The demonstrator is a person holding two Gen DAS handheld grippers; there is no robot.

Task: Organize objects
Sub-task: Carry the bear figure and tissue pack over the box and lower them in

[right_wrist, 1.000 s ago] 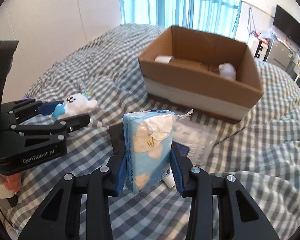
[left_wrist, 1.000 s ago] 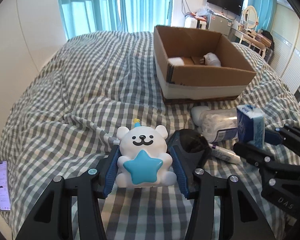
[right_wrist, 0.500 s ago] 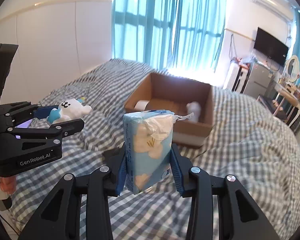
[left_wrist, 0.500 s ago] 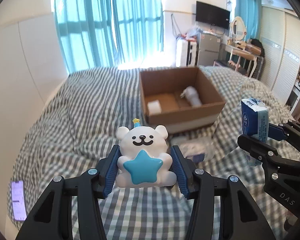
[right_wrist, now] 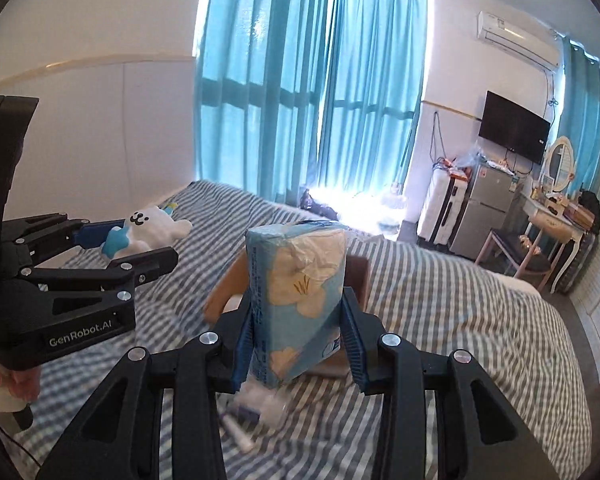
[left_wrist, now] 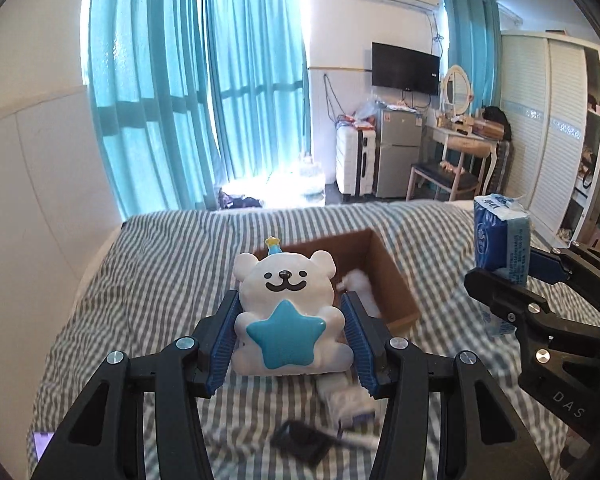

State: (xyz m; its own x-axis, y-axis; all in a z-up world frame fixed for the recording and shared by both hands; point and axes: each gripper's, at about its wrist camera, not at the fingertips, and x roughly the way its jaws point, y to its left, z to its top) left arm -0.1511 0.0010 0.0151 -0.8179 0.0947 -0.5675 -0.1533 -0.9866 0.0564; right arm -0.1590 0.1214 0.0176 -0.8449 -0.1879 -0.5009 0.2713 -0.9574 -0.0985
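My left gripper is shut on a white bear toy with a blue star, held high above the bed. My right gripper is shut on a blue tissue pack with white flowers, also held high. The open cardboard box lies on the bed beyond the bear, with a white item inside. In the right wrist view the box is mostly hidden behind the tissue pack. Each gripper shows in the other's view: the tissue pack at right, the bear at left.
On the checked bedspread below lie a black object, a clear wrapped packet and a white tube. A phone lies at the bed's left edge. A fridge, suitcase, dresser and chair stand beyond the bed.
Both grippers have risen well above the bed with their loads. The box and loose items now look smaller and lower in both views.
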